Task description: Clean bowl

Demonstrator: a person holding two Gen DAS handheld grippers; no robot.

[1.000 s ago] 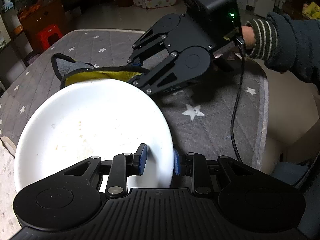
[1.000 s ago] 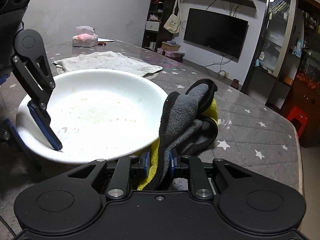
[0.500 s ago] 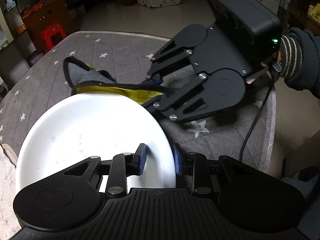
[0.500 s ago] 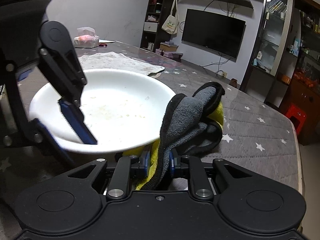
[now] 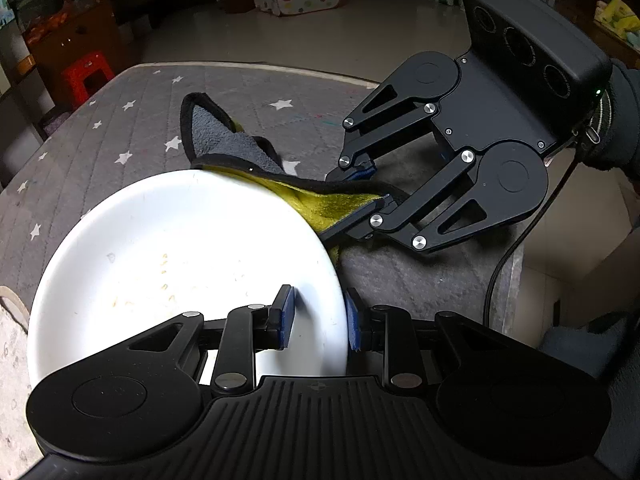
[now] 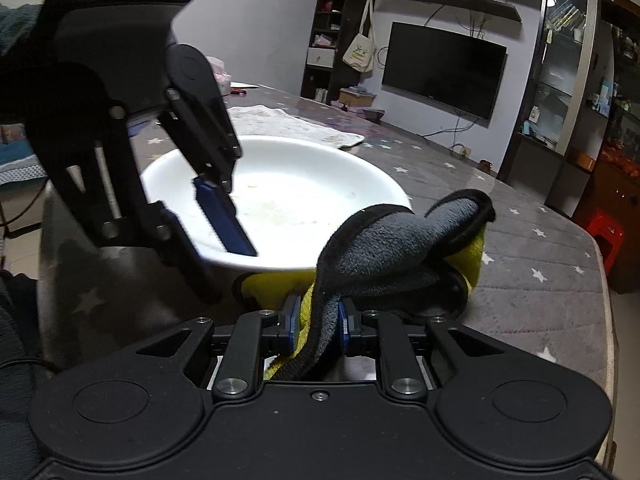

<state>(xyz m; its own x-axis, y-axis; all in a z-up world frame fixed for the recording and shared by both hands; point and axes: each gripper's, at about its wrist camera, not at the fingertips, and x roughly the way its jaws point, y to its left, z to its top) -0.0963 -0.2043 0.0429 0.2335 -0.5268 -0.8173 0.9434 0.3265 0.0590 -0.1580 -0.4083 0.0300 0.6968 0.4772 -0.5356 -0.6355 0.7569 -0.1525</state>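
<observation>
Gripping the rim of the white bowl (image 5: 180,264), the left gripper (image 5: 318,316) has one blue pad inside the bowl and the other outside it, the two pinched on the wall at the edge nearest that camera. The bowl sits on a grey table cover (image 5: 120,120) printed with white stars, and its inner face carries faint yellowish specks and smears near the middle.

Beside the bowl, on its far right edge in the left wrist view, the right gripper (image 6: 316,322) has its pads pressed together on a cloth (image 6: 384,248) that is grey fleece on one face and yellow on the other, with a black hem. In the right wrist view the cloth bunches up just in front of the jaws, its yellow part tucked against the outside of the bowl under the rim, and a grey fold stands up to the right of the bowl. In the left wrist view the yellow face lies against the bowl's rim.

Behind the bowl in the right wrist view a pale towel (image 6: 296,122) lies flat on the cover. A dark sleeve (image 5: 620,120) with a striped cuff shows behind the right gripper in the left wrist view.
</observation>
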